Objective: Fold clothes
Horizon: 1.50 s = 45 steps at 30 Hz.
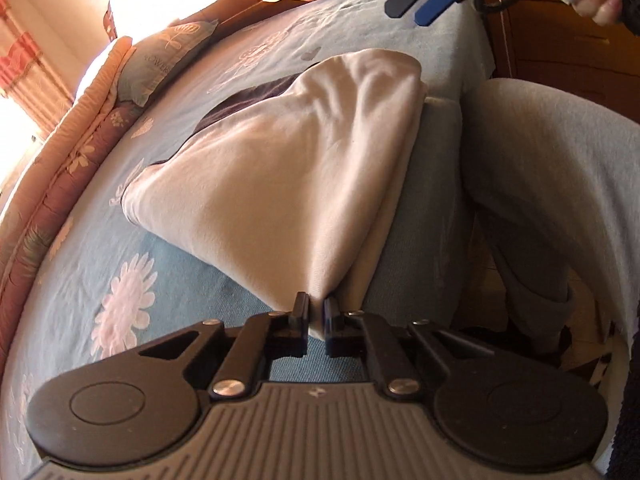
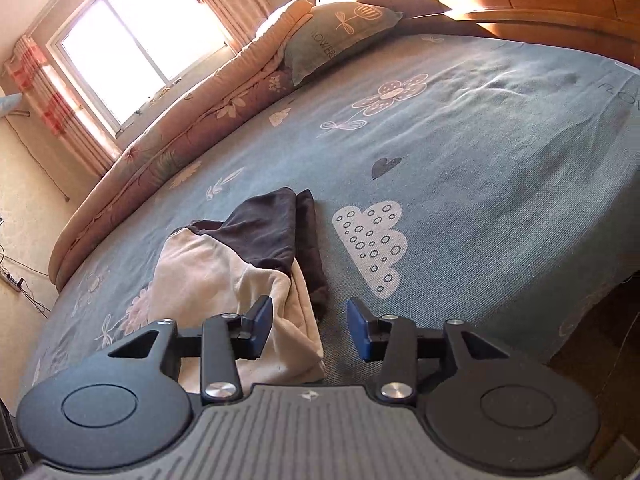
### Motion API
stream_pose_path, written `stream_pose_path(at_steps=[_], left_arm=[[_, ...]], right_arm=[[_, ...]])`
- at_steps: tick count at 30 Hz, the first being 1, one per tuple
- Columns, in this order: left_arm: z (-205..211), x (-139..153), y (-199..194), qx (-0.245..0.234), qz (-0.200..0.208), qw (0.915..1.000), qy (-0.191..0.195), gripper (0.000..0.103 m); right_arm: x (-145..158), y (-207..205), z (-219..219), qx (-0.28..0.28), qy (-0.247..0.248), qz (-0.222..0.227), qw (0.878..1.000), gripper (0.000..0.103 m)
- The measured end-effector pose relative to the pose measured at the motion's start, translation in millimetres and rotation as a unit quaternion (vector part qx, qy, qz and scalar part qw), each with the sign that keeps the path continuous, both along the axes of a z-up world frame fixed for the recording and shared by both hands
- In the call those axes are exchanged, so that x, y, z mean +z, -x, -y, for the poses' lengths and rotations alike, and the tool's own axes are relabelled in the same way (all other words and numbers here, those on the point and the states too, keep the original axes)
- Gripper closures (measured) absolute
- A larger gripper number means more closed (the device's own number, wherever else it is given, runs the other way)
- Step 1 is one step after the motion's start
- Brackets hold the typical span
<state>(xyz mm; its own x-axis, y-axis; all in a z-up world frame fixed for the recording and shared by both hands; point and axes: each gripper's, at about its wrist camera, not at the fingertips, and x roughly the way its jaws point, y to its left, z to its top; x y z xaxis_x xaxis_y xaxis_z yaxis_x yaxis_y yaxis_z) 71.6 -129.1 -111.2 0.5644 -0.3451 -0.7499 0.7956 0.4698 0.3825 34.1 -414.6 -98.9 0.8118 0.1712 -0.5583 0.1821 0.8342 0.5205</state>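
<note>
While left hand-held gripper [image 1: 319,312] pinches cream garment [image 1: 280,168], right hand-held gripper [image 2: 308,330] gapes empty.

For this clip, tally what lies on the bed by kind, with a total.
Garment, cream and dark brown: 1
Pillow, grey-green with flower print: 1
Rolled floral quilt along the far edge: 1
Total: 3

Both wrist cameras look steeply down from close by, sharing the garment [image 1: 280,168] on the bed [image 2: 480,140].
</note>
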Motion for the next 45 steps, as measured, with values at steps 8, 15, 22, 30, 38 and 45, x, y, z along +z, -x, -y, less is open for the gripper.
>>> stream_pose_path(at_steps=[8, 15, 22, 30, 38, 45], left_arm=[[-14.4, 53.2, -46.4, 0.049, -0.078, 0.9866, 0.135, 0.073], [10.2, 69.0, -141.3, 0.082, -0.084, 0.9751, 0.188, 0.065], [21.4, 11.2, -187.4, 0.134, -0.121, 0.9708, 0.158, 0.055], [-5.1, 33.7, -225.9, 0.155, -0.153, 0.9397, 0.264, 0.049], [-26.1, -4.4, -252.4, 0.222, -0.21, 0.8963, 0.321, 0.05], [-34.7, 9.0, -242.4, 0.235, -0.211, 0.8765, 0.363, 0.048]], right_arm=[[21.4, -16.8, -16.7, 0.076, 0.009, 0.035, 0.996, 0.056], [11.1, -67.4, -57.0, 0.164, 0.072, 0.039, 0.983, 0.056], [-33.0, -73.4, -37.5, 0.146, 0.051, -0.036, 0.987, 0.073], [22.2, -114.3, -58.8, 0.176, 0.108, 0.021, 0.978, 0.065], [-20.5, -138.7, -44.0, 0.165, 0.058, -0.035, 0.984, 0.066], [-13.8, -196.5, -3.1, 0.122, 0.016, -0.012, 0.992, 0.067]])
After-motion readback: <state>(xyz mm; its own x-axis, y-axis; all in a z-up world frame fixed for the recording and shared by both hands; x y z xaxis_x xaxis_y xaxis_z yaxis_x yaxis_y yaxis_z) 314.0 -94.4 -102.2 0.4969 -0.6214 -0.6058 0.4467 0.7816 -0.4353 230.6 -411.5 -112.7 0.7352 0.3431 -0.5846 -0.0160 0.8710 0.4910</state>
